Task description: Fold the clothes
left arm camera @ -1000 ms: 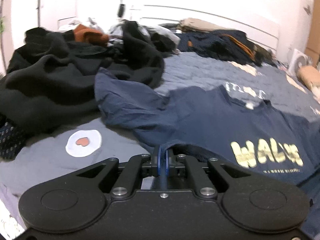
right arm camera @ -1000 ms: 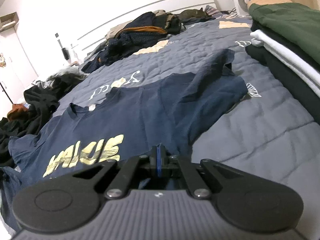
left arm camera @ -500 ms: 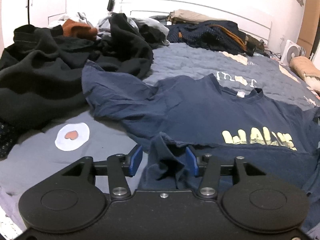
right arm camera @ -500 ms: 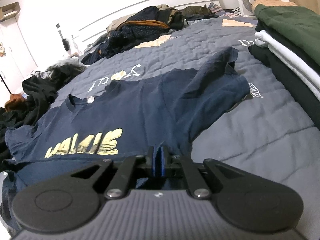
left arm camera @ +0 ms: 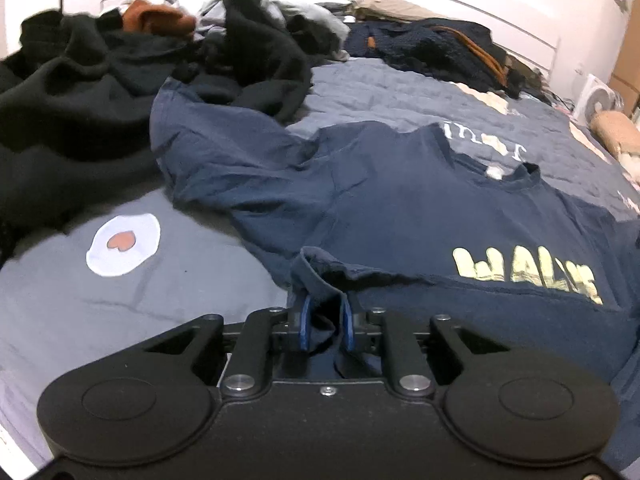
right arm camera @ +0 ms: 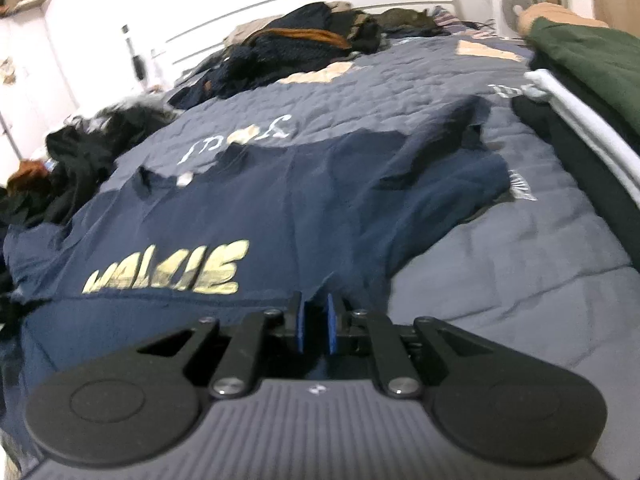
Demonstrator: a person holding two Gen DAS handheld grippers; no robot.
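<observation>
A navy T-shirt (left arm camera: 380, 208) with yellow lettering (left arm camera: 524, 270) lies spread face up on the grey quilt, collar toward the headboard. My left gripper (left arm camera: 325, 320) sits at the shirt's near hem. Its jaws are closing, and a bunched fold of the hem fills the narrow gap between the blue pads. In the right wrist view the same T-shirt (right arm camera: 280, 208) stretches away from my right gripper (right arm camera: 316, 320) at the hem's other end. Those jaws are opening: the pads stand slightly apart, with navy cloth showing in the gap but not pinched.
A heap of black clothes (left arm camera: 80, 92) crowds the left side and overlaps one sleeve. More dark garments (left arm camera: 432, 44) lie by the headboard. A folded stack topped by a green garment (right arm camera: 592, 52) runs along the right. A white fan (right arm camera: 512, 4) stands beyond it.
My left gripper opened wide, sank toward the hem and closed around a fold of it. The right gripper's pads, earlier pressed together on the hem, have parted a little.
</observation>
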